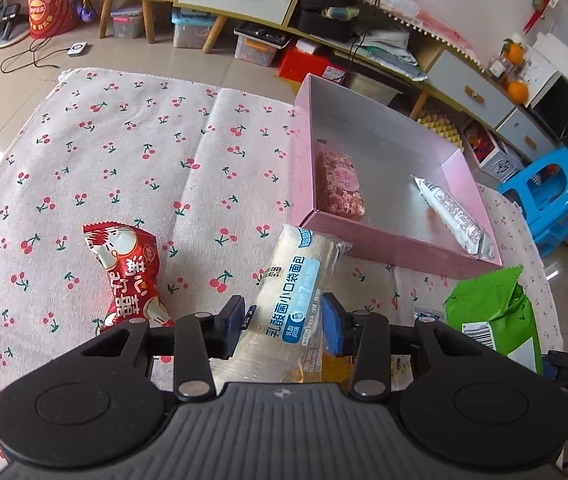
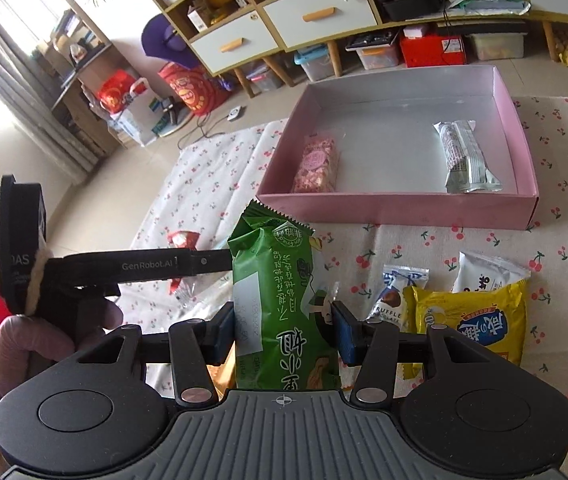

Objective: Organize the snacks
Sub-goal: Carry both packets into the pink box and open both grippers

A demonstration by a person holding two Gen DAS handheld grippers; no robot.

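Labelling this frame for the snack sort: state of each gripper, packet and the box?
left gripper: shut on white bread packet
right gripper: shut on green snack packet
pink cardboard box: open, no lid
pink rice bar: lying in box
silver wrapped bar: lying in box
red snack packet: on cloth, outside box
yellow snack bag: on cloth, outside box

Pink box (image 2: 395,208), cherry-print cloth (image 1: 124,152), green packet (image 2: 280,300), seemingly white-blue bread wrapper (image 1: 291,292).
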